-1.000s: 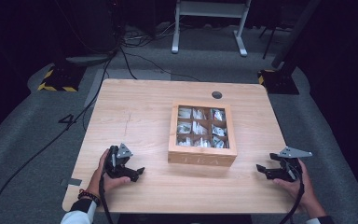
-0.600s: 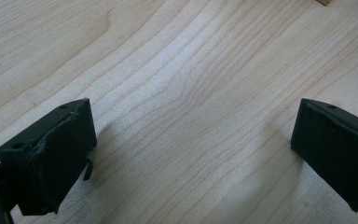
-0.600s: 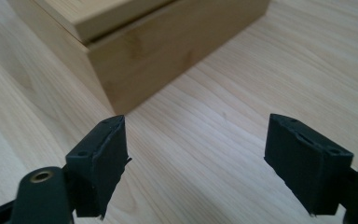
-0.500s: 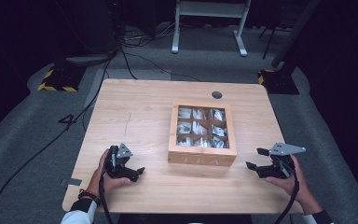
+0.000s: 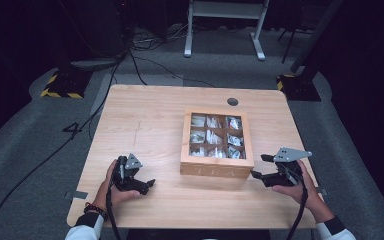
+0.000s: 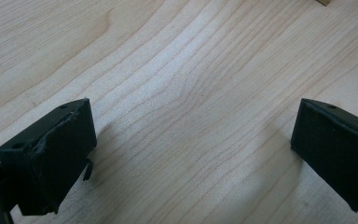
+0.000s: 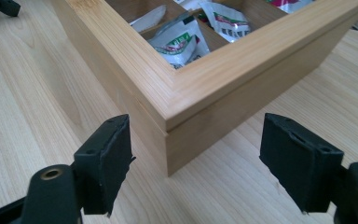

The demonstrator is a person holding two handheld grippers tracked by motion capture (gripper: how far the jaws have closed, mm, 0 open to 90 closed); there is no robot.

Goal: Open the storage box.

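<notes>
The right gripper point(image 7: 196, 158) had its jaws spread wide and, having just narrowed a little, they stood to either side of the near right corner of the wooden tea box point(image 7: 200, 93) without touching it; nothing lay between the pads point(image 7: 107, 163) but bare wood grain. The left gripper point(image 6: 191, 154) was likewise spread apart over the bare table point(image 6: 177, 70), pinching nothing, well apart from the box. The box sat right of the middle of the table point(image 5: 145, 125), its window lid down and small sachets point(image 5: 215, 137) visible in nine compartments. I judged the box to be stiff, fairly weighty for its size and smooth-sided, so a pinch on a flat wall could slip. The better hold seemed to be the lid's overhanging lip point(image 7: 177, 119) at that corner, where a seam showed between lid and base; the glazed pane was the fragile part and best left alone. The sachets looked light and crinkly. Open tabletop lay to the left and front of the box, while the right-hand edge of the table was near the right hand point(image 5: 295, 187), leaving less room there.
</notes>
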